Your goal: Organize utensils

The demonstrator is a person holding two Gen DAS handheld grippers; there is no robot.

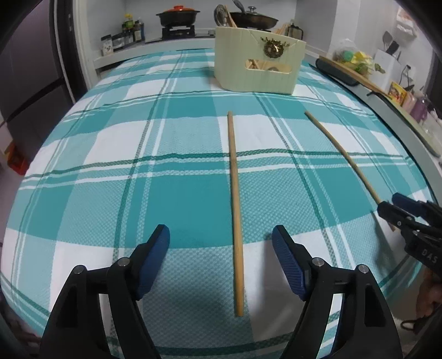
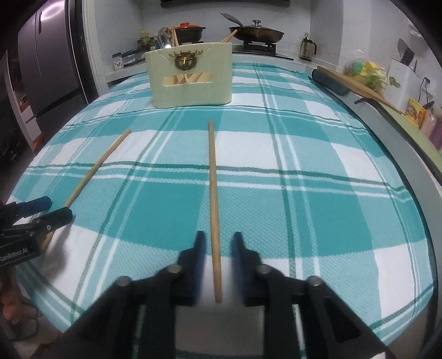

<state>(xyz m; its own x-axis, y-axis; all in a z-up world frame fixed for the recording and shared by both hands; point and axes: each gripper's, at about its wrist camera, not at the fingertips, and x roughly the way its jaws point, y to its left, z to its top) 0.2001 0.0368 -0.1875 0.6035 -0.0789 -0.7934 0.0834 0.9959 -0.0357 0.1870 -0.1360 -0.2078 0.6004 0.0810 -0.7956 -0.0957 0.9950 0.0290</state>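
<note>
Wooden chopsticks, two, lie apart on the checked desk (image 1: 110,165): left chopstick (image 1: 234,198) between the left gripper (image 1: 221,245)'s open fingers, right chopstick (image 2: 213,198) between the right gripper (image 2: 219,248)'s unclosed fingers; one cream holder (image 1: 259,69) stands beyond.

Two loose chopsticks (image 1: 234,198) (image 1: 342,154), one cream utensil holder (image 1: 259,69), two pans (image 1: 178,17) (image 1: 252,19)

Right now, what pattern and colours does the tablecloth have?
The tablecloth is a teal-and-white plaid with thin dark green lines, clearest in the right wrist view.
</note>
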